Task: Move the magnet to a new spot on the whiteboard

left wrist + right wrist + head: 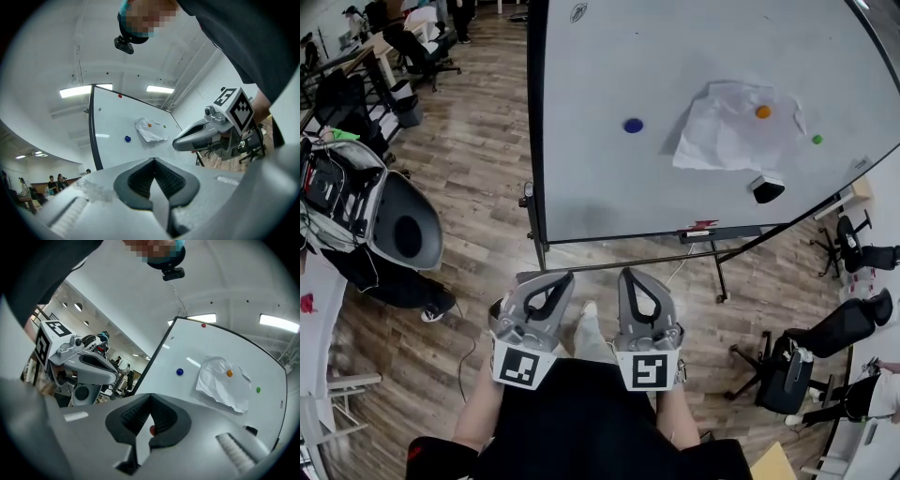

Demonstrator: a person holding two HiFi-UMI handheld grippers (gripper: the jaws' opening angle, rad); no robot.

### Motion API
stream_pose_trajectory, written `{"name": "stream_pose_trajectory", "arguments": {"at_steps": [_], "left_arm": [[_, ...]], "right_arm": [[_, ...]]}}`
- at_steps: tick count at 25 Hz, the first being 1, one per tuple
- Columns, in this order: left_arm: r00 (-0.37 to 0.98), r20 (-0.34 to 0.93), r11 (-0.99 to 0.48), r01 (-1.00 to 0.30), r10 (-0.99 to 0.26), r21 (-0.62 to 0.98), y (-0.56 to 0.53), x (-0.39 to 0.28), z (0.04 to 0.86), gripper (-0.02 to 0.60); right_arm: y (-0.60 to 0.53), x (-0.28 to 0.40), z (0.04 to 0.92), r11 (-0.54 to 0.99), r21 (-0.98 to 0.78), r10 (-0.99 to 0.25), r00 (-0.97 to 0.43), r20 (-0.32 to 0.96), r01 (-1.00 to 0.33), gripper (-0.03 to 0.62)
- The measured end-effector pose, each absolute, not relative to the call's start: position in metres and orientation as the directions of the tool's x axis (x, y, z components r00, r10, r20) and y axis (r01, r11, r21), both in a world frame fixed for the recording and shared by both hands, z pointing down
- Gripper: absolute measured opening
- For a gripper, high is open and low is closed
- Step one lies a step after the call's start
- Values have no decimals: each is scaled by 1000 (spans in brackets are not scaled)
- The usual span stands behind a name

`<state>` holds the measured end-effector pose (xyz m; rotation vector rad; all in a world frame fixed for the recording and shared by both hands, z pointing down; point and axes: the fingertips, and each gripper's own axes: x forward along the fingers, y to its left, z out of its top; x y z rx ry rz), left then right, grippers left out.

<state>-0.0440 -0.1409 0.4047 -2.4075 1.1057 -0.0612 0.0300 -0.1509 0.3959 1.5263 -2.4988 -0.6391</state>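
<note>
The whiteboard stands ahead of me. It carries a blue magnet, an orange magnet that pins a crumpled white paper, and a green magnet. A red magnet sits near the board's top edge. My left gripper and right gripper are side by side close to my body, well short of the board. Both are shut and neither holds anything. A small red spot shows through the gap low between the right gripper's pads; I cannot tell what it is.
A black eraser clings to the board low on the right, above the marker tray. The board's stand legs spread over the wooden floor. A grey chair stands at the left and black office chairs at the right.
</note>
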Motion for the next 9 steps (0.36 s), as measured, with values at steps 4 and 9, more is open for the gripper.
{"name": "stream_pose_trajectory", "arguments": {"at_steps": [4, 9], "left_arm": [[671, -151, -557, -702, -726, -444, -142, -44, 408, 2], [665, -142, -560, -709, -733, -429, -142, -46, 412, 2]], "right_arm": [[-152, 31, 400, 396, 442, -876, -475, -78, -805, 0], [-152, 31, 403, 402, 470, -878, -476, -44, -785, 0]]}}
